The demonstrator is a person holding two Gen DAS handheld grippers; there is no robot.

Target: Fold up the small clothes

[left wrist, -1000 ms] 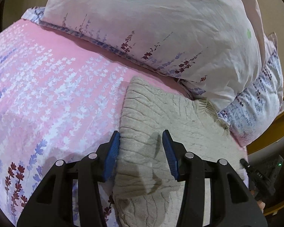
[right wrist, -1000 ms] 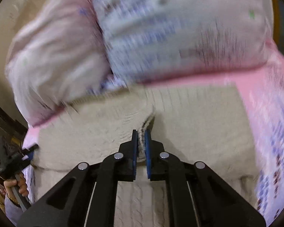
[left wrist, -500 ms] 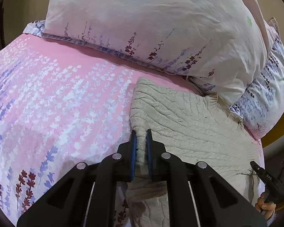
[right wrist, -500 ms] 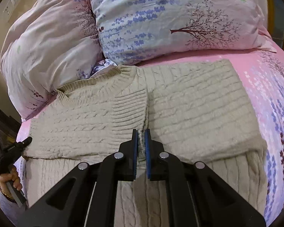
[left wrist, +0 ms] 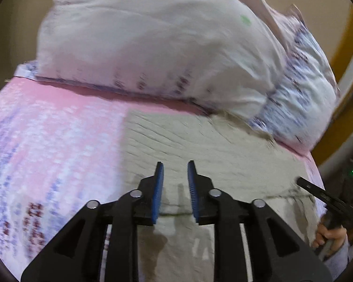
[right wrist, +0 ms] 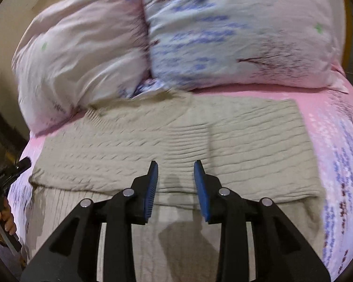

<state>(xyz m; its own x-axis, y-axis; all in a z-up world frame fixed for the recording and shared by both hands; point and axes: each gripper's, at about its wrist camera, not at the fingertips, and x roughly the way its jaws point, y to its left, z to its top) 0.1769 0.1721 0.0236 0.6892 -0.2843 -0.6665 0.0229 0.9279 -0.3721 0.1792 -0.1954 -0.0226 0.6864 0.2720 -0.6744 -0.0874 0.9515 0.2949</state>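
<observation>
I see a beige cable-knit sweater point(right wrist: 200, 141) lying flat on my pink floral bedsheet point(right wrist: 336, 141), its sleeves folded across its body, just below two pillows point(right wrist: 235, 35). My left gripper point(left wrist: 175, 183) hovers over the sweater's edge, jaws opening, narrowly parted, nothing between them. My right gripper point(right wrist: 176, 183) hovers over the folded sleeves, jaws likewise opening and empty.
</observation>
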